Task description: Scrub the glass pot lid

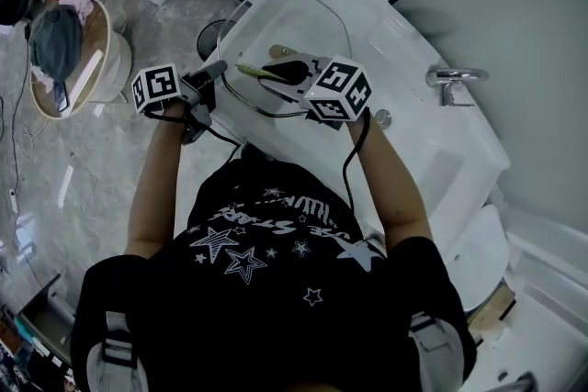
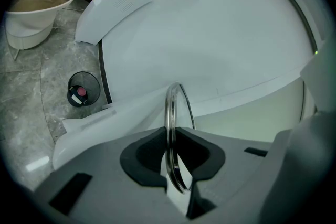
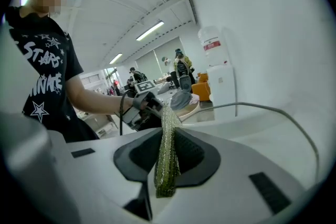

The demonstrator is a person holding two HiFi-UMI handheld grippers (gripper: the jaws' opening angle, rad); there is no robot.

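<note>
I had the left gripper (image 2: 175,150) clenched on the metal rim of the glass pot lid (image 1: 285,23), pads pinching it edge-on in the left gripper view; the lid hung in that grip over the white basin (image 1: 432,165), away from the faucet (image 1: 450,80); the right gripper (image 3: 168,150) was clamped on a green scouring cloth (image 3: 167,168), which stood up between its pads; in the head view the cloth's free end lay across the lid's face near the left gripper, though whether it pressed the glass I could not tell; a waste bin (image 2: 83,89) stood on the floor beside the basin.
</note>
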